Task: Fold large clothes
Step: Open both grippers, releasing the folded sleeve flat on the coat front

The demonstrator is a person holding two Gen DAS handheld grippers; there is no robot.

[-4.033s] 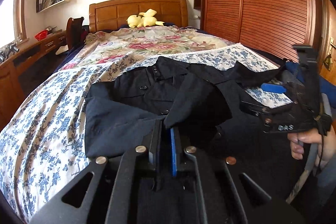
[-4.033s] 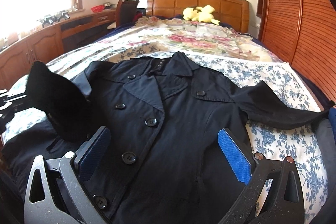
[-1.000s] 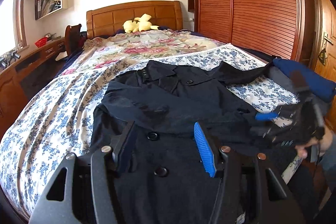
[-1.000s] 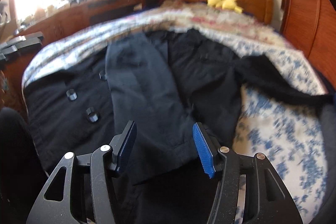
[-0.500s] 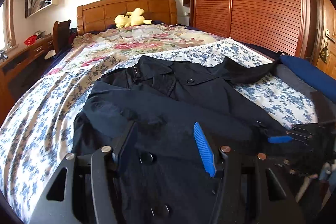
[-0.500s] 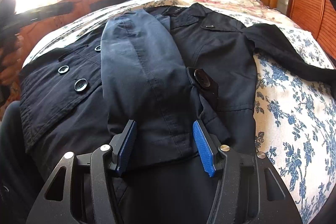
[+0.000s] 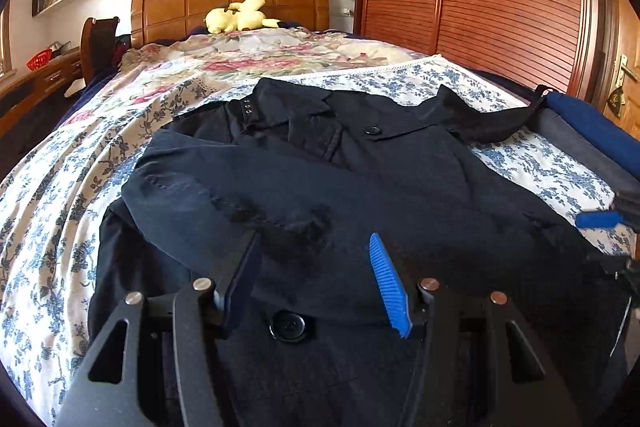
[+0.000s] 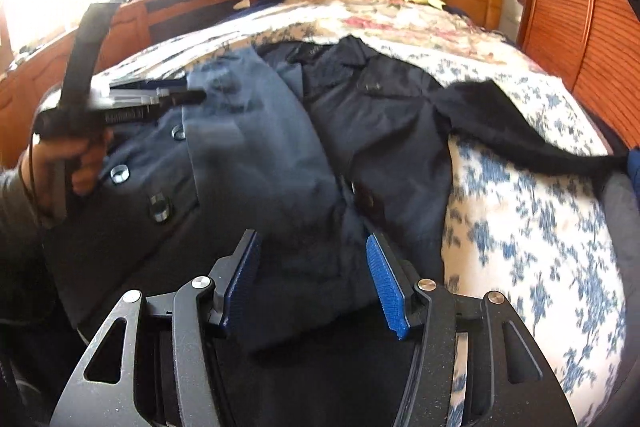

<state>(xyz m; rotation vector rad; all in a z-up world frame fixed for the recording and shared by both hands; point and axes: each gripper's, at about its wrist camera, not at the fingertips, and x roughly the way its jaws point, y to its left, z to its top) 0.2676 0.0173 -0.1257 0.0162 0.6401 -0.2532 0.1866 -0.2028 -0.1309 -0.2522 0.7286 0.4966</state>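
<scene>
Through your left wrist camera, the black coat (image 7: 360, 187) lies face up on the bed (image 7: 60, 187), its collar towards the headboard and its long axis running straight away from you. One sleeve is already folded across the chest. Your left hand-held gripper (image 7: 316, 279) hangs just above the lower front with its jaws wide and nothing between them. The other sleeve (image 7: 480, 119) trails off to the right, towards the bed's edge.

Through your right wrist camera, somewhat blurred, your right hand-held gripper (image 8: 312, 283) also stands wide and empty, over the cuff end of the folded sleeve. The unfolded sleeve (image 8: 512, 131) lies ahead and to its right, stretched sideways over the flowered quilt. This arm is the nearer one, so that sleeve looks like its next pick.

The cloth is a matte, fairly stiff weave with large round buttons (image 8: 119, 174), and would likely hold a crease. The quilt beneath is soft and may rumple when you drag fabric over it.
</scene>
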